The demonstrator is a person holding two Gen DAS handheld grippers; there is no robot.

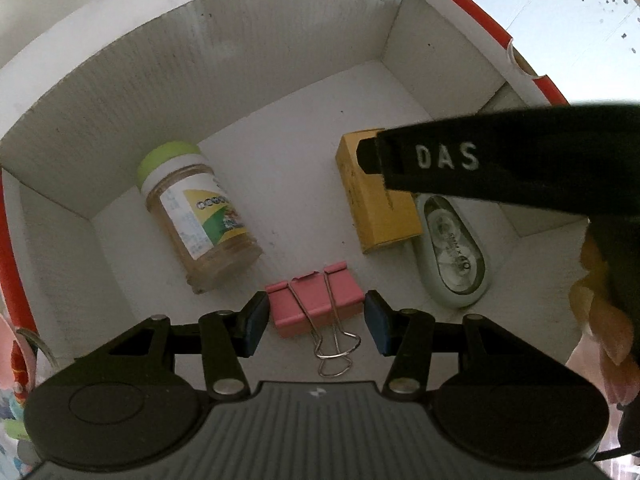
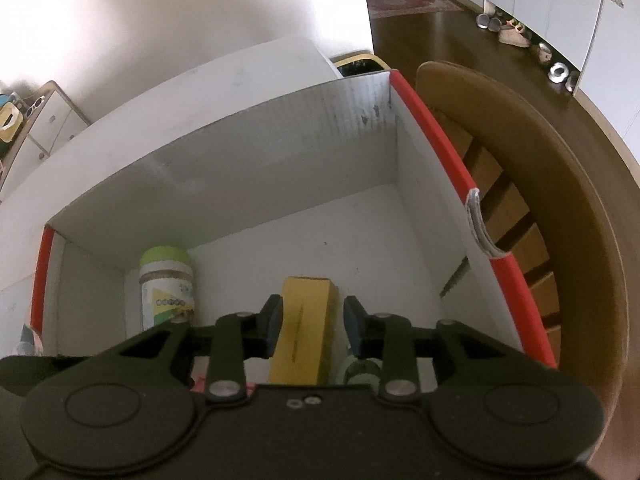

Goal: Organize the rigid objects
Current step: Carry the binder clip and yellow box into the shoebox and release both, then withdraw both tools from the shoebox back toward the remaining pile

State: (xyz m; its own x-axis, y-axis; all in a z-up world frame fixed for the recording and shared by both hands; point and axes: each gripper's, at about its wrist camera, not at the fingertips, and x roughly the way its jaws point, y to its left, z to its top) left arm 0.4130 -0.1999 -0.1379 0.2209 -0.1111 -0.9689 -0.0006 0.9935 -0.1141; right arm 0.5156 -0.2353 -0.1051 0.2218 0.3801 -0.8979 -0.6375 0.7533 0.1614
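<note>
In the left wrist view the left gripper (image 1: 316, 322) clamps a pink metal binder clip (image 1: 310, 307) low inside the white corrugated box (image 1: 168, 80), while in the right wrist view the right gripper (image 2: 312, 322) straddles, jaws apart, a yellow cardboard carton (image 2: 302, 332) which may topple onto the clip if nudged.

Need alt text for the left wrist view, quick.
Left gripper fingers straddle a pink binder clip on the floor of a white box. Around it lie a jar, yellow carton and correction tape.
</note>
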